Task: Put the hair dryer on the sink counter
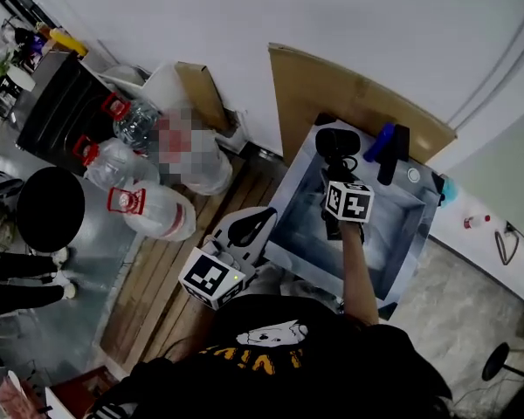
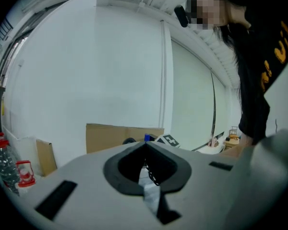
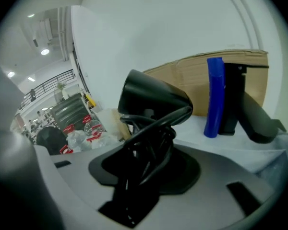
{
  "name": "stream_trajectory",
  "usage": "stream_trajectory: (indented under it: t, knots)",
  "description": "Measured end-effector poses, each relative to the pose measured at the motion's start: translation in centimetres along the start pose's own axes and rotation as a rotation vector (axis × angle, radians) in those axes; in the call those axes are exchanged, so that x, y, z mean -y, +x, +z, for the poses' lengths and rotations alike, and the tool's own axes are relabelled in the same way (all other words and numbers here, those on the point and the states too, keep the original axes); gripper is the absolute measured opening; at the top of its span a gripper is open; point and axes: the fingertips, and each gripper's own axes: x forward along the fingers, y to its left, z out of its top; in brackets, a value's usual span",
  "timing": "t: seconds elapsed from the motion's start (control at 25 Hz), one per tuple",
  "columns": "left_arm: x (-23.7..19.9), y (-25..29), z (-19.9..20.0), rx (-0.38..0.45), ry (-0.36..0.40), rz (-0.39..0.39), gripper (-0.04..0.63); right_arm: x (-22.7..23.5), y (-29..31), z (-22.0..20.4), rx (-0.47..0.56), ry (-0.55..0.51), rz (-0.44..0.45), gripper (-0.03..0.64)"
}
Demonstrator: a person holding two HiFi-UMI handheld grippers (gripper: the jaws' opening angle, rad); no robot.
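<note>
Dryer (image 3: 153,99): gripped by right gripper (image 3: 149,143) at its cord-wrapped handle, over the basin near the counter's (image 1: 290,234) back edge.
Left gripper (image 2: 145,145): jaws together, empty.
Risk: let go here, the dryer could drop into the basin or strike the faucet (image 3: 240,99).

Black hair dryer (image 3: 153,99), brown cardboard (image 3: 192,71)

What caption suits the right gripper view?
The right tool grips a black cord-wrapped hair dryer at the pale sink counter.
</note>
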Motion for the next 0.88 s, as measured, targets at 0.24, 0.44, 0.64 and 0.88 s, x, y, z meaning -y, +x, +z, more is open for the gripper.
stream_trajectory:
  t: [0.24,0.44,0.64,0.88]
  knots:
    - [-4.1,-0.6,-0.5,-0.03,0.006,0.006,0.008,3.3,3.3,0.7,-0.003,0.147,-0.124,0.169]
    - [-5.8,-0.8,0.2,-0.02,0.012,-0.004,0.008,5.5,5.1,1.0,-0.014,0.22,-0.226,0.169]
    - [-7.5,-1.3,-0.9,-0.056,0.005,0.005,0.008,6.5,6.9,0.7,-0.022,0.405,-0.292,0.169]
    - [-9.3,-1.9,-1.0,-0.061,0.002,0.017,0.008,7.6,8.7,2.3,0.036,0.511,-0.385,0.17]
